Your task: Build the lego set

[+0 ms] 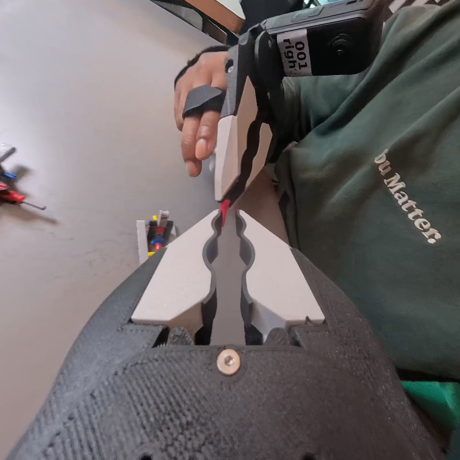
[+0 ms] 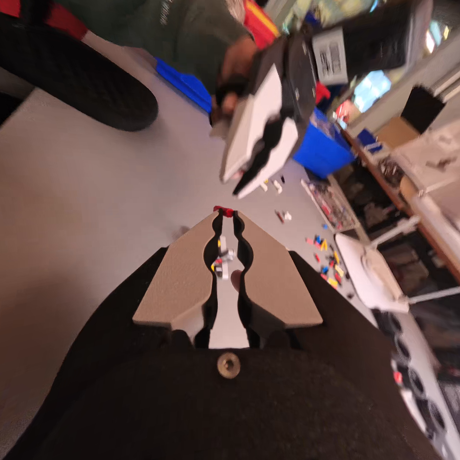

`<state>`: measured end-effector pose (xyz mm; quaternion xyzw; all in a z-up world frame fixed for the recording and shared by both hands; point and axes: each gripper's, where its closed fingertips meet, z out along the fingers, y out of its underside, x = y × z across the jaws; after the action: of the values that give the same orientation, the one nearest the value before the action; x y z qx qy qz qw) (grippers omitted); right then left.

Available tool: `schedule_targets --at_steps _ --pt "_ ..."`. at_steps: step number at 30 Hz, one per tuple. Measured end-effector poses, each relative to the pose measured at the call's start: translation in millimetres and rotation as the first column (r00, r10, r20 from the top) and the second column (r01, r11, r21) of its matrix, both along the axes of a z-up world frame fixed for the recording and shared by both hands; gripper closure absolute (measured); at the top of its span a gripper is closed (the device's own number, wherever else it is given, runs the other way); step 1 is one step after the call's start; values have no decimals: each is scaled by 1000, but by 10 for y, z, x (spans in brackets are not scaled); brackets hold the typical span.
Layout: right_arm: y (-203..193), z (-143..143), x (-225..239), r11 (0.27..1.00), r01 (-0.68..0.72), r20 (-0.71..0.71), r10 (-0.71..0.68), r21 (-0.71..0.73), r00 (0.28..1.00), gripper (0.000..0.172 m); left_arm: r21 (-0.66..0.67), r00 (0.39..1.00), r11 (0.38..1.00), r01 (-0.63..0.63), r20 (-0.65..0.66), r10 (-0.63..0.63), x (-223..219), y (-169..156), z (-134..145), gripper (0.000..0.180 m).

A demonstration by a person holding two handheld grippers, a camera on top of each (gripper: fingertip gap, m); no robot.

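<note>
Right wrist view: red brick [image 2: 224, 212] crosswise in right gripper [image 2: 226, 213]

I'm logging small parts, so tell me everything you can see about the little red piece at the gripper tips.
The red piece is small, flat and plastic-looking, likely a toy brick plate, though blur hides its details. The right gripper pinches it at the very fingertips, in the air above the grey table, with one end poking past the left finger. In the left wrist view it hangs from those tips, reaching between the left gripper's parted fingertips.
</note>
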<state>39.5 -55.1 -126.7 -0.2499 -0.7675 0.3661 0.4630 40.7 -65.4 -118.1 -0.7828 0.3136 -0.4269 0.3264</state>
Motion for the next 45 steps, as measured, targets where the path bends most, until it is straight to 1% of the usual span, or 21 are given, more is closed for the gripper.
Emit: schedule_targets --at_steps 2,4,6,8,10,12,14,15,18,20,24,26,28,32,35,39,41,43,44,45 --pt "290 -206 19 995 95 142 -90 -28 986 165 82 996 993 -85 41 81 -94 68 122 160" --pt "631 -418 69 972 230 271 -211 -40 939 165 180 978 962 -205 74 195 -228 140 245 155" --pt "842 -605 167 951 307 389 -267 -45 882 165 284 937 893 -349 89 338 -412 212 310 153" --pt "1008 -720 217 923 383 454 -328 -32 829 165 360 869 796 -486 106 483 -611 258 318 152" --pt "1074 -795 240 909 416 502 -347 -28 792 165 366 802 724 -584 126 583 -732 256 264 155" --pt "1100 -846 248 901 434 536 -354 -26 766 165 319 753 692 -648 128 646 -750 225 144 157" --pt "1128 -924 275 897 442 566 -369 9 737 165 289 729 685 -668 72 681 -718 172 -32 156" --pt "1142 -930 269 896 444 559 -380 23 737 165 292 723 686 -666 29 690 -704 140 -126 156" --pt "1141 -934 274 894 447 569 -384 33 727 165 340 699 683 -647 -95 709 -725 45 -328 154" --pt "1143 -935 273 893 449 570 -386 33 726 165 375 670 670 -641 -153 727 -798 9 -401 153" --pt "1147 -935 265 891 453 566 -390 33 726 165 435 603 629 -645 -216 768 -996 -8 -493 153" --pt "1149 -935 266 891 454 563 -390 29 729 165 453 579 611 -650 -227 783 -1067 -9 -532 154" --pt "1148 -930 268 890 455 559 -385 16 734 164 455 567 602 -656 -230 791 -1120 -10 -563 154" --pt "1130 -884 257 886 459 543 -357 -59 760 159 446 547 578 -684 -212 810 -1233 -7 -597 154" --pt "1138 -750 183 887 448 457 -353 -116 816 153 440 538 560 -702 -187 822 -1276 0 -587 154" --pt "1074 -425 49 892 392 276 -327 -226 904 147 458 506 523 -719 -171 845 -1357 0 -542 154" --pt "1060 -320 18 889 378 221 -326 -260 919 147 499 456 480 -721 -179 872 -1497 -15 -483 154" --pt "1083 -271 4 885 379 192 -337 -269 922 147 553 377 427 -716 -210 902 -1748 -21 -404 155" --pt "1087 -257 1 885 376 182 -336 -276 924 148 572 339 410 -710 -233 912 -1886 -7 -363 156" --pt "1084 -248 -2 883 372 177 -333 -286 926 149 582 307 408 -704 -268 913 -2023 19 -346 157"
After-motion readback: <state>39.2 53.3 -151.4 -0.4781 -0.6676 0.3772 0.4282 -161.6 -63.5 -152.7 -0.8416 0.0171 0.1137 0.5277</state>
